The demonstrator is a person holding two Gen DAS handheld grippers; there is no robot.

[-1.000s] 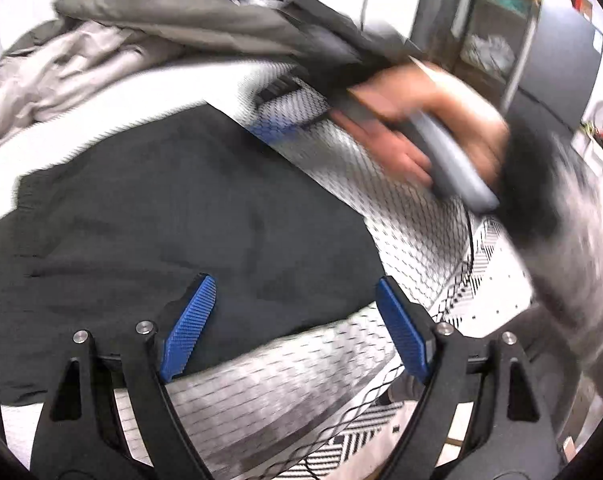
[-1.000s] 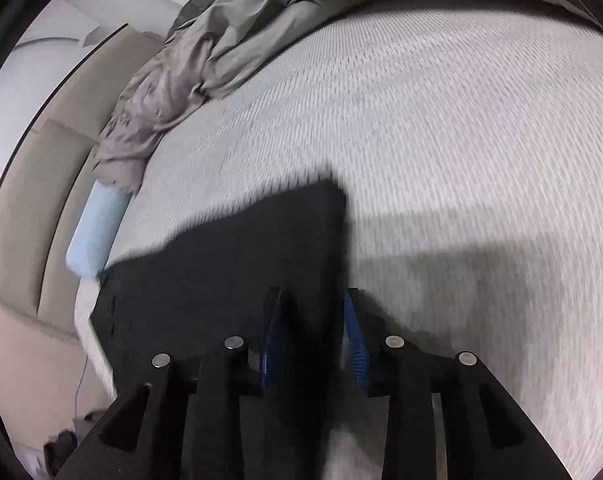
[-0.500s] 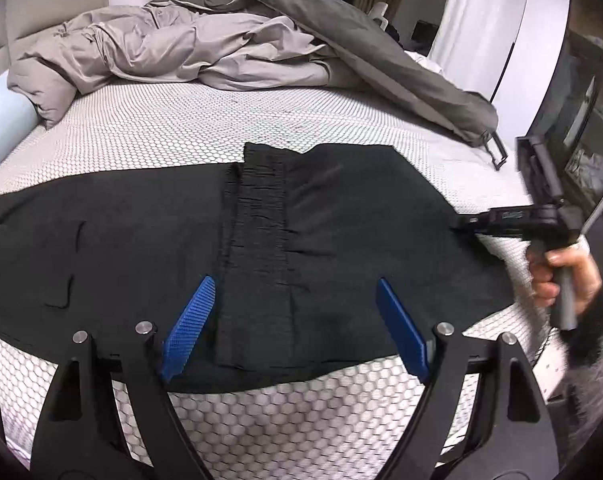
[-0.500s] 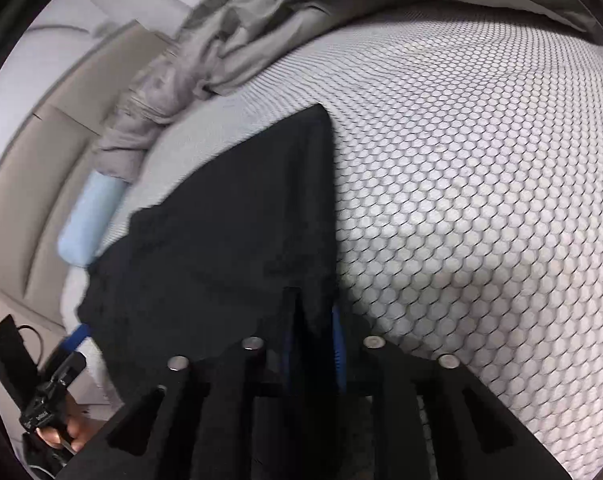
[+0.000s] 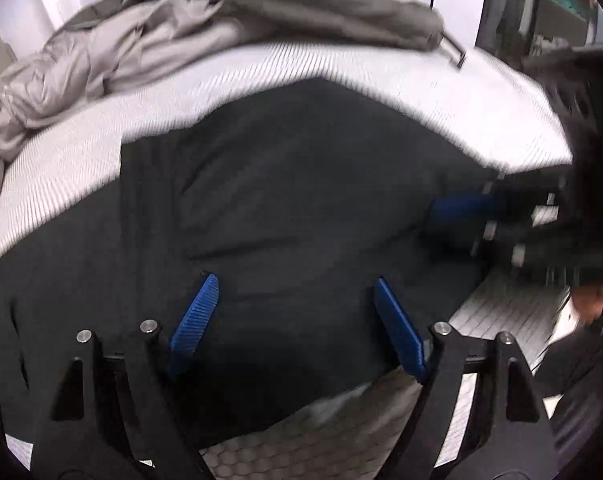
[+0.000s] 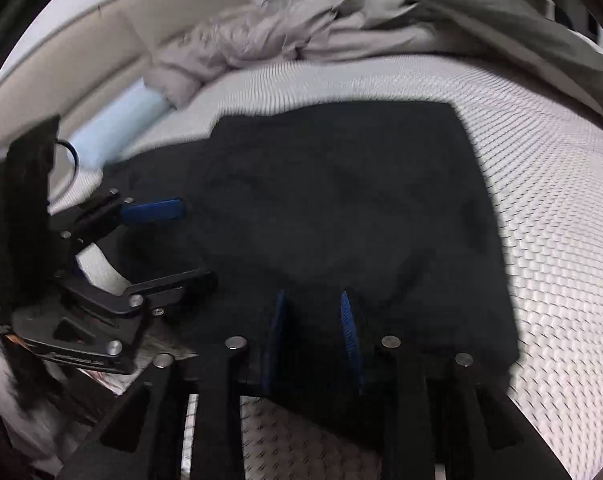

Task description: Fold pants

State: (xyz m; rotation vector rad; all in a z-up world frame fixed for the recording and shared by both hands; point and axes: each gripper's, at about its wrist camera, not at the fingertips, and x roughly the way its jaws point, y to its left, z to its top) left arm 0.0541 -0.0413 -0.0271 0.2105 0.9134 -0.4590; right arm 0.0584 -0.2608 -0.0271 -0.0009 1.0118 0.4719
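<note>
Matt black cloth pants (image 5: 301, 200) on a honeycomb-textured mattress (image 6: 549, 168).

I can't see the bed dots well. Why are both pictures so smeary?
Left wrist view: motion blur streaks the mattress and the right gripper. Right wrist view: the black pants look soft, the left gripper sharper. Both bend at the edges, being fisheye.

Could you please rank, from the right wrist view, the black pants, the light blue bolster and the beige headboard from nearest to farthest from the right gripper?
1. Black pants: directly under and ahead of the right gripper.
2. Light blue bolster: off to the left, beyond the pants.
3. Beige headboard: farthest, upper left, behind the bolster.
</note>
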